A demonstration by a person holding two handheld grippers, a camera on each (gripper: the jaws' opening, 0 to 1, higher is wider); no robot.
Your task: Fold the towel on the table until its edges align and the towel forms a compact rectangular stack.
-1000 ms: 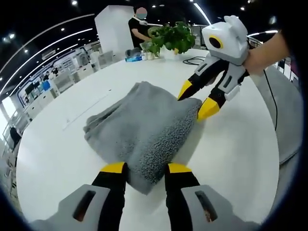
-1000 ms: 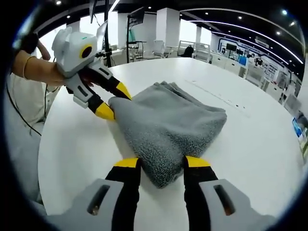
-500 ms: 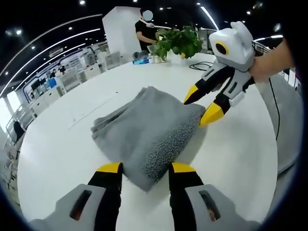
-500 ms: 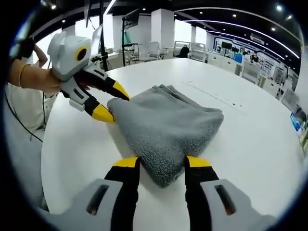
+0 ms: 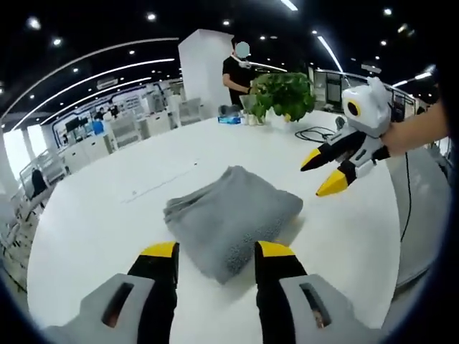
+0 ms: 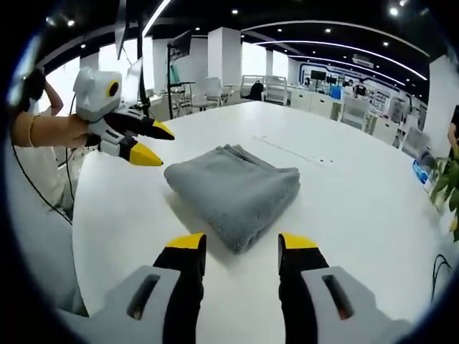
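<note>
1. The towel [image 5: 229, 218] lies folded into a thick grey block on the white table [image 5: 100, 236], at the middle of the left gripper view, just above that view's own jaw tips. In the right gripper view the towel [image 6: 233, 190] sits at the centre too, with bare tabletop [image 6: 373, 215] all round it.

2. The left gripper [image 5: 215, 258] has its 2 yellow-tipped jaws wide apart and empty, one on each side of the towel's near corner but clear of the cloth. Seen from the right gripper view, the left gripper [image 6: 152, 143] hangs in the air at 10 o'clock, off the towel.

3. The right gripper [image 6: 237, 247] is likewise spread wide with nothing between its jaws, its tips short of the towel's near edge. From the left gripper view, the right gripper [image 5: 326, 172] floats at 2 o'clock, well apart from the cloth.

4. The stack looks compact and roughly rectangular, with several layers showing along its far edge at 11 o'clock in the right gripper view. I judge the folding finished or nearly so.

5. Handling, as a judgement: the terry cloth is soft, light and limp, with a nubby, grippy surface. It will sag and slump if lifted by 1 point. Any trim is best done by pinching all layers at a corner or along the folded edge.

6. A potted plant [image 5: 283, 89] stands at 12 o'clock on the far table edge, with a person [image 5: 238, 68] beside it.
</note>
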